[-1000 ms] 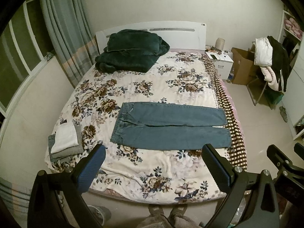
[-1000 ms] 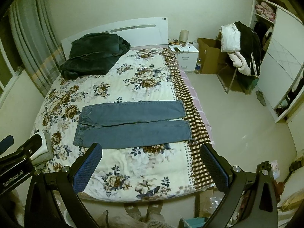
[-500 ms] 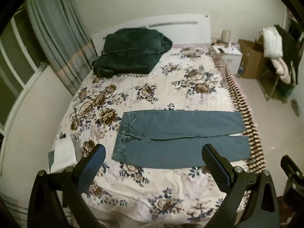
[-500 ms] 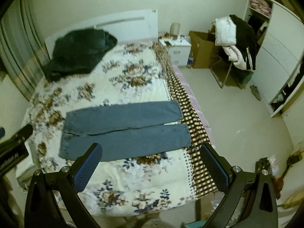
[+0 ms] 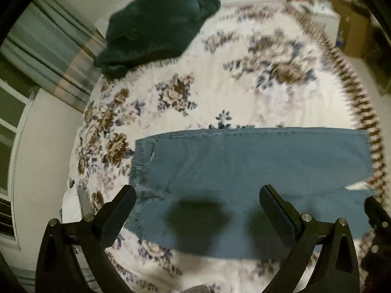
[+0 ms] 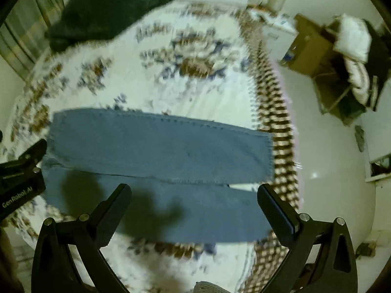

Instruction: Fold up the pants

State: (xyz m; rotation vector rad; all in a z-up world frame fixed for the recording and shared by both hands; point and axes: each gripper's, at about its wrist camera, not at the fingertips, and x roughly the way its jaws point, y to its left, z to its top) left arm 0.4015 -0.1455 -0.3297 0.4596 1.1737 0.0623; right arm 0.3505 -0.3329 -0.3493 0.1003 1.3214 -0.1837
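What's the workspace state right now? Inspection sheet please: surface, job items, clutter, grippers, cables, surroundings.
Surface: bed with floral cover, checked edge on one side.
Job's things: jeans flat, legs side by side, unfolded.
Clutter: dark green bedding heaped at the head end.
Grippers: left gripper open above the waist end; right gripper open above the near leg; neither holds cloth.
Cables: nothing seen.
Surroundings: curtain, cardboard box, chair piled with clothes; frames are motion-blurred.

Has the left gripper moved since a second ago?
Yes. The left gripper has come forward and down toward the jeans: they and the bed now loom far larger, its shadow on the denim.
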